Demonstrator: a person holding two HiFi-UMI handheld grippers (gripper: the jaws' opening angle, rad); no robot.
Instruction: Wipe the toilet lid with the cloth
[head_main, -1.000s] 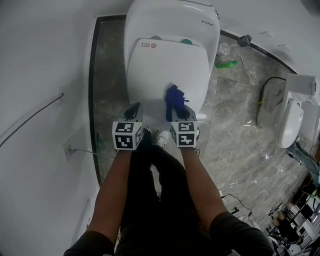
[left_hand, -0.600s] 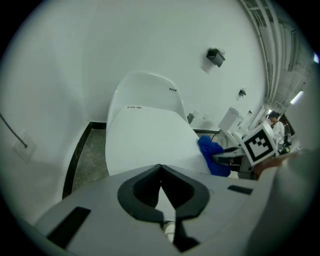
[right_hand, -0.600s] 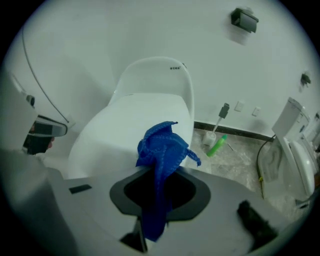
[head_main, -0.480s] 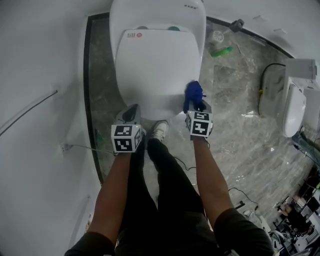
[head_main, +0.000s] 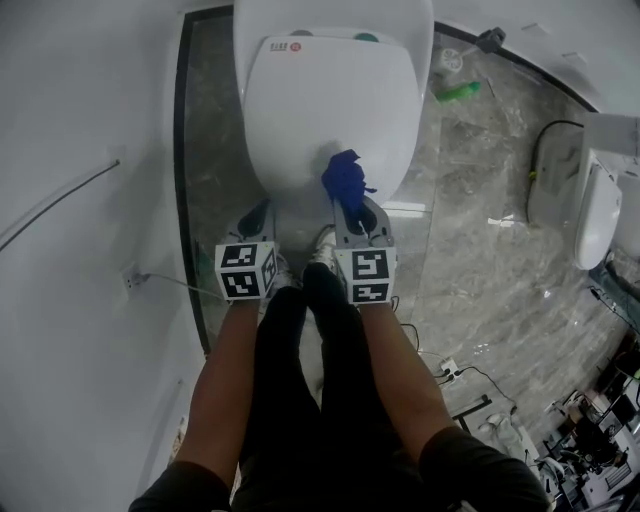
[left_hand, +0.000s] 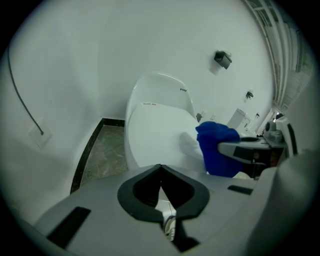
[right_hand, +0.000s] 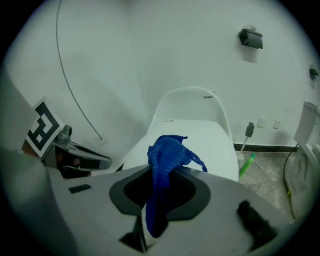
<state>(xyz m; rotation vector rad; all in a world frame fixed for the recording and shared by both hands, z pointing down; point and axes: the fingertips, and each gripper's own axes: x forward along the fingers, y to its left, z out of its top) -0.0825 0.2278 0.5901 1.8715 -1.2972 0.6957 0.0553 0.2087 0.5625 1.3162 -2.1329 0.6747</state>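
Observation:
The white toilet lid (head_main: 330, 100) lies closed at the top middle of the head view. My right gripper (head_main: 350, 205) is shut on a blue cloth (head_main: 346, 178), which bunches over the lid's near edge, right of centre. In the right gripper view the blue cloth (right_hand: 167, 160) sticks up from between the jaws in front of the lid (right_hand: 200, 142). My left gripper (head_main: 256, 215) is shut with nothing in it, beside the lid's near left edge. From the left gripper view the cloth (left_hand: 217, 147) and the right gripper (left_hand: 250, 150) show to the right.
A white wall runs along the left, with a thin cable (head_main: 55, 215) on it. A green bottle (head_main: 455, 93) lies on the marble floor (head_main: 480, 230) right of the toilet. Another white fixture (head_main: 590, 210) stands at the far right. The person's legs and a shoe (head_main: 322, 250) stand just below the lid.
My right gripper with the cloth swung out to the lid's right edge, then back left to the near edge, right of centre. The left gripper shifted only a little.

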